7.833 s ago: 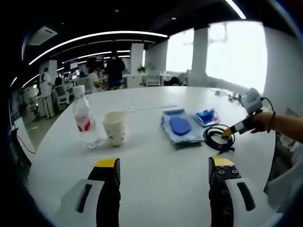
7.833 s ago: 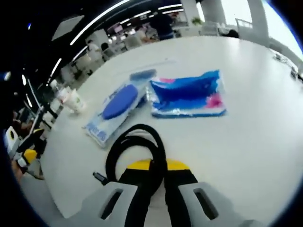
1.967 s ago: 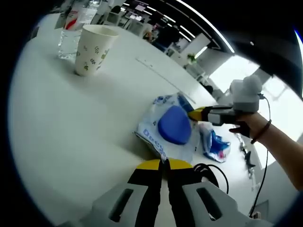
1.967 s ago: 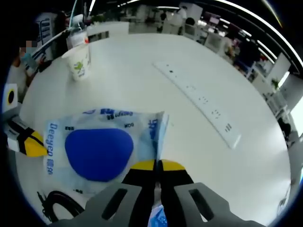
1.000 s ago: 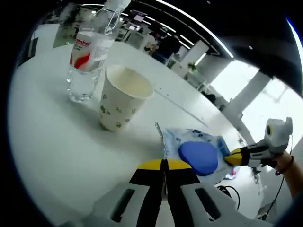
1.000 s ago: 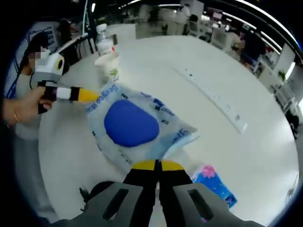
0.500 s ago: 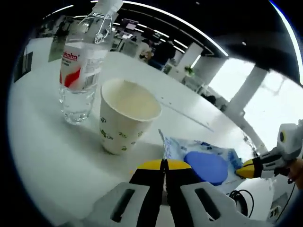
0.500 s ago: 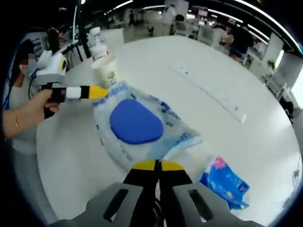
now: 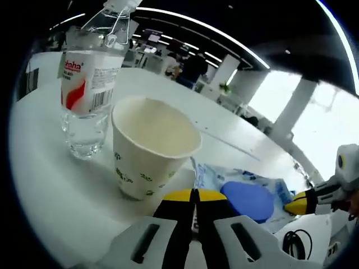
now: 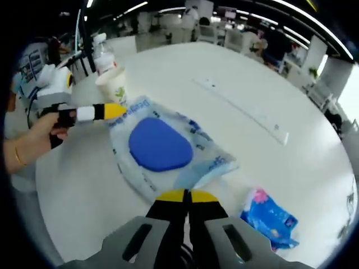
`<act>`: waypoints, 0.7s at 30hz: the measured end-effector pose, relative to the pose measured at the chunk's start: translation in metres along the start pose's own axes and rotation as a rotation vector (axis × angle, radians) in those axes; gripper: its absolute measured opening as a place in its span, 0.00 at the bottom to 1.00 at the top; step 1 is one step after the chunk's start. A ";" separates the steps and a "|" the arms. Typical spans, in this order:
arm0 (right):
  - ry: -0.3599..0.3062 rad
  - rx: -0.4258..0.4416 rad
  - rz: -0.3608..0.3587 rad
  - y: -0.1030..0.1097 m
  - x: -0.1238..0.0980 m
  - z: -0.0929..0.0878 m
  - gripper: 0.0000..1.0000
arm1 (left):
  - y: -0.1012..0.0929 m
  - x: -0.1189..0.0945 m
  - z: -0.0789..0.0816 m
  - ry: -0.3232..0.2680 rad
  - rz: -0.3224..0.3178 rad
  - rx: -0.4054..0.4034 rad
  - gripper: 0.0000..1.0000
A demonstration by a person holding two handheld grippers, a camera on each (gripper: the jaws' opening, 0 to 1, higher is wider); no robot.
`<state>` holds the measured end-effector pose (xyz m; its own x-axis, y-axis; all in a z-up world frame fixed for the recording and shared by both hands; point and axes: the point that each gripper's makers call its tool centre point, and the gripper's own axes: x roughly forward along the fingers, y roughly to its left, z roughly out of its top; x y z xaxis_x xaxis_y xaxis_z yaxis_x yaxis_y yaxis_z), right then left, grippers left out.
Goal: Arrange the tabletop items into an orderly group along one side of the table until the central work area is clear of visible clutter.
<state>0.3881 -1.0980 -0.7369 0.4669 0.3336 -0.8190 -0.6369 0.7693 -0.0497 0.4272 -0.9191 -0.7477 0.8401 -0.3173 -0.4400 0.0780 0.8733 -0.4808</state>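
Observation:
A clear plastic pack (image 9: 247, 193) with a blue pad inside lies flat on the white table (image 9: 45, 185). My left gripper (image 9: 194, 194) is shut on the pack's near corner, which stands up between the jaws. Just beyond stand a paper cup (image 9: 151, 148) and a water bottle (image 9: 84, 95). In the right gripper view the pack (image 10: 162, 148) stretches between both grippers. My right gripper (image 10: 188, 195) is shut on its near edge, while the left gripper (image 10: 115, 110) pinches the far corner beside the cup (image 10: 112, 84). The right gripper's yellow tip (image 9: 297, 203) shows at the pack's far end.
A blue tissue pack (image 10: 269, 218) lies right of the right gripper. A long white power strip (image 10: 241, 109) runs across the table beyond the pack. A black coiled cable (image 9: 294, 244) sits near the right gripper. A person's hand (image 10: 33, 140) holds the left gripper.
Both grippers have carried the pack toward the cup and bottle, which now loom larger in the left gripper view. Both stay shut on the pack.

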 end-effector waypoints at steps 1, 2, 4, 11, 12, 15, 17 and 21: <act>0.001 -0.002 -0.003 -0.001 0.001 -0.001 0.00 | 0.000 0.000 0.000 -0.001 0.000 -0.002 0.00; 0.005 0.006 -0.003 0.000 0.002 -0.002 0.00 | 0.000 0.000 -0.001 -0.003 0.002 0.005 0.00; 0.012 0.023 0.002 0.001 0.004 -0.004 0.00 | 0.001 0.000 -0.001 -0.014 0.010 0.020 0.00; 0.018 0.006 -0.020 0.001 0.010 -0.012 0.00 | 0.000 0.000 0.000 -0.027 0.016 0.020 0.00; 0.017 0.006 -0.023 0.001 0.010 -0.012 0.00 | -0.001 0.000 -0.001 -0.031 0.018 0.025 0.00; 0.016 0.016 -0.025 0.001 0.010 -0.013 0.00 | -0.001 -0.001 -0.001 -0.041 0.024 0.046 0.00; 0.007 0.023 -0.028 0.000 0.010 -0.013 0.00 | -0.001 -0.001 -0.001 -0.043 0.027 0.047 0.00; -0.022 0.040 -0.023 -0.002 0.011 -0.014 0.00 | -0.001 -0.001 0.000 -0.047 0.033 0.037 0.00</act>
<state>0.3858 -1.1035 -0.7541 0.4948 0.3267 -0.8053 -0.6010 0.7980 -0.0456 0.4265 -0.9199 -0.7474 0.8669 -0.2706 -0.4186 0.0686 0.8965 -0.4377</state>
